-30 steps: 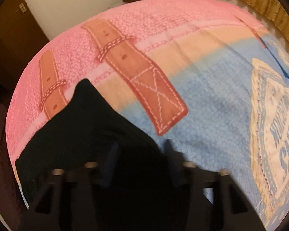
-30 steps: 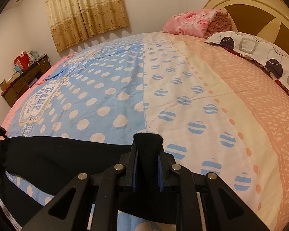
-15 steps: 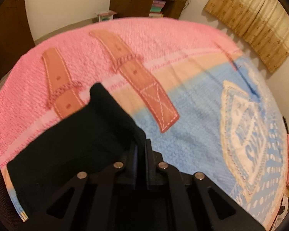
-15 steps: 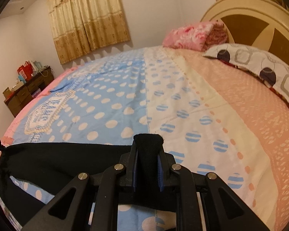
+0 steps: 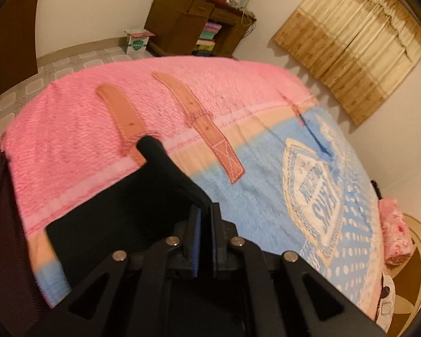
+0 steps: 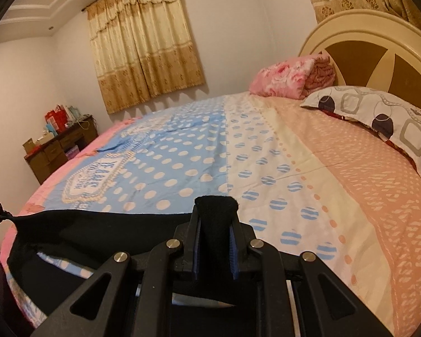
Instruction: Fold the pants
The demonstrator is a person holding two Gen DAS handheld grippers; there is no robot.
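1. Here, the left gripper (image 5: 205, 210) has its jaws drawn almost together on a thin edge of the black fabric pants (image 5: 120, 213); the cloth spreads left and forward of the fingers, one corner rising to a peak.
2. The right gripper (image 6: 215, 219) pinches a thicker bunched fold of the same pants (image 6: 98, 227) between its blue-padded fingers (image 6: 197, 241); a tuft stands up just past the fingertips.
3. From that fold the pants run leftward as a taut band to the other gripper at the frame's left edge, their lower part sagging towards the patterned pink, blue and cream bedspread (image 6: 266, 146).
4. A circle-printed pillow (image 6: 379, 118) lies well apart, by the headboard.
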